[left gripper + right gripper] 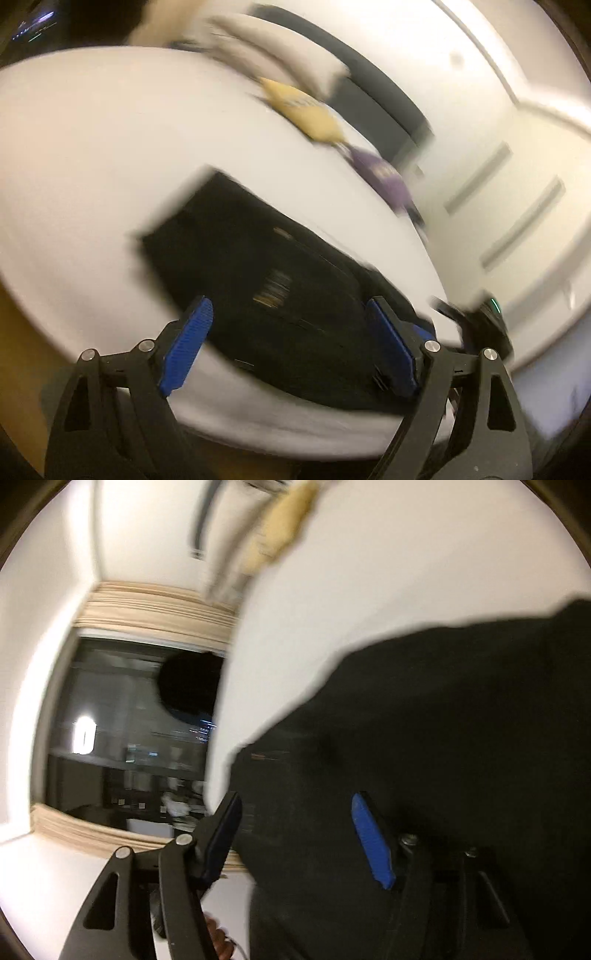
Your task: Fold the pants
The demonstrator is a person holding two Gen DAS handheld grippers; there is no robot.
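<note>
Black pants [280, 280] lie folded into a rough rectangle on a white bed [110, 155], blurred by motion. My left gripper [289, 302] hovers over their near end, jaws spread wide, blue pads [184, 347] clear of the cloth. In the right wrist view the same pants [443, 738] fill the right half of the picture. My right gripper [295, 796] stands open over the dark cloth near its edge, and I see nothing pinched between its pads [371, 842].
A yellow item [303, 110] and a purple one [380, 173] lie on the far part of the bed, pillows [280, 51] behind them. White cupboard doors [517, 192] stand to the right. A dark window [129, 720] faces the right wrist. A blurred black device [484, 321] sits at the bed's right edge.
</note>
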